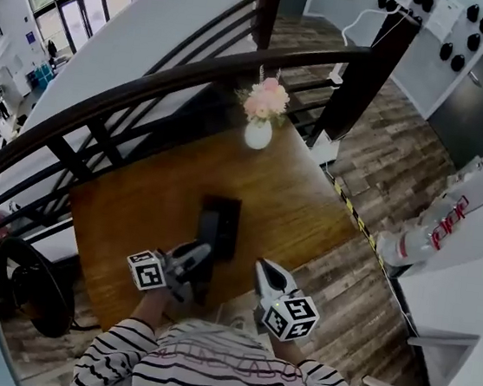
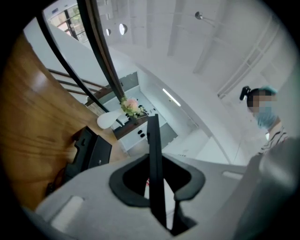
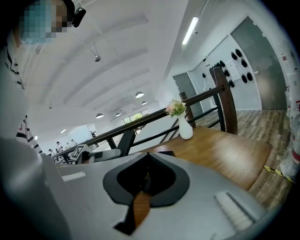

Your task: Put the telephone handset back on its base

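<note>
The black telephone base point(image 1: 227, 221) lies in the middle of the wooden table point(image 1: 302, 195). In the left gripper view the base point(image 2: 91, 152) sits low at the left. My left gripper point(image 1: 199, 255) is at the base's near end, shut on the slim black handset point(image 2: 153, 133), which stands edge-on between the jaws. In the head view the handset point(image 1: 208, 232) reaches over the base's left side. My right gripper point(image 1: 266, 271) hovers over the table's near edge to the right of the base, its tips point(image 3: 147, 156) together with nothing in them.
A white vase point(image 1: 258, 134) of pink flowers stands at the table's far edge. A dark stair railing point(image 1: 149, 89) runs behind the table. Black-and-yellow tape point(image 1: 357, 215) marks the wood floor at the right. A person in a striped top holds both grippers.
</note>
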`<state>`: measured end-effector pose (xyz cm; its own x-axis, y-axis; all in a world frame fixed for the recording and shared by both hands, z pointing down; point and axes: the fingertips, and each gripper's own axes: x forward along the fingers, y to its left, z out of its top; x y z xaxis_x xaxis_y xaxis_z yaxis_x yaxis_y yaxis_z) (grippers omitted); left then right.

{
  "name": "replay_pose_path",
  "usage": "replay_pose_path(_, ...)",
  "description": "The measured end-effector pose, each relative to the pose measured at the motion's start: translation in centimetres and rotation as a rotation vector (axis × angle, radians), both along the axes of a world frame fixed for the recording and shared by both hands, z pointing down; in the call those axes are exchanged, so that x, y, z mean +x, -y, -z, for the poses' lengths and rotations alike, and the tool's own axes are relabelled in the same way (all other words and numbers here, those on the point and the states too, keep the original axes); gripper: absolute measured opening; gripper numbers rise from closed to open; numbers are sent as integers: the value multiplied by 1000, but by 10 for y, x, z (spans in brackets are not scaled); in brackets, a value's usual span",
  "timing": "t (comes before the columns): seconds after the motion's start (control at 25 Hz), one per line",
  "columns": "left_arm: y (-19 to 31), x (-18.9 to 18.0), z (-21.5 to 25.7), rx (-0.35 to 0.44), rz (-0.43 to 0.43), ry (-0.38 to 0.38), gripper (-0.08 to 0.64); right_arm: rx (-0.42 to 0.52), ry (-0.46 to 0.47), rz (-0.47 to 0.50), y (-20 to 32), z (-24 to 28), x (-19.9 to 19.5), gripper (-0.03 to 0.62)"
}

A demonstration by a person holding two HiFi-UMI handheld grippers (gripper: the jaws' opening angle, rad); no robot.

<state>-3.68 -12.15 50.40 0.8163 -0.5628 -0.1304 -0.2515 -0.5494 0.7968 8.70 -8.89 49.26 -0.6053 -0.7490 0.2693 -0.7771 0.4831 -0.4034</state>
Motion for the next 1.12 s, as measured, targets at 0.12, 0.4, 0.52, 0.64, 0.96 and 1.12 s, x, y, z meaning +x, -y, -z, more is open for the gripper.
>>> replay_pose_path(0.12,18,-7,-8,-25,11,-36,72,-13,-10,-5,7,-3,-5,0)
replay_pose_path(0.4,50,-23,-29,-62,27,-77,72,-49,-28,7,14,-16,-18,0)
replay_pose_path(0.52,59,-28,-37,-66,26,-78,74,-70,-37,19,14,-26,-21,0)
replay_pose_path(0.64,70,-30,-38,-45,7,-54,72,-87,-42,29,16,-34,-25,0)
replay_pose_path(0.96,88,-28,-73,-53,-46,14,74,-103,-44,32,20,-48,-28,0)
replay_pose_path(1.12,95,-29,-89,-77,-58,-5,73,-115,-43,18,18,-54,-27,0)
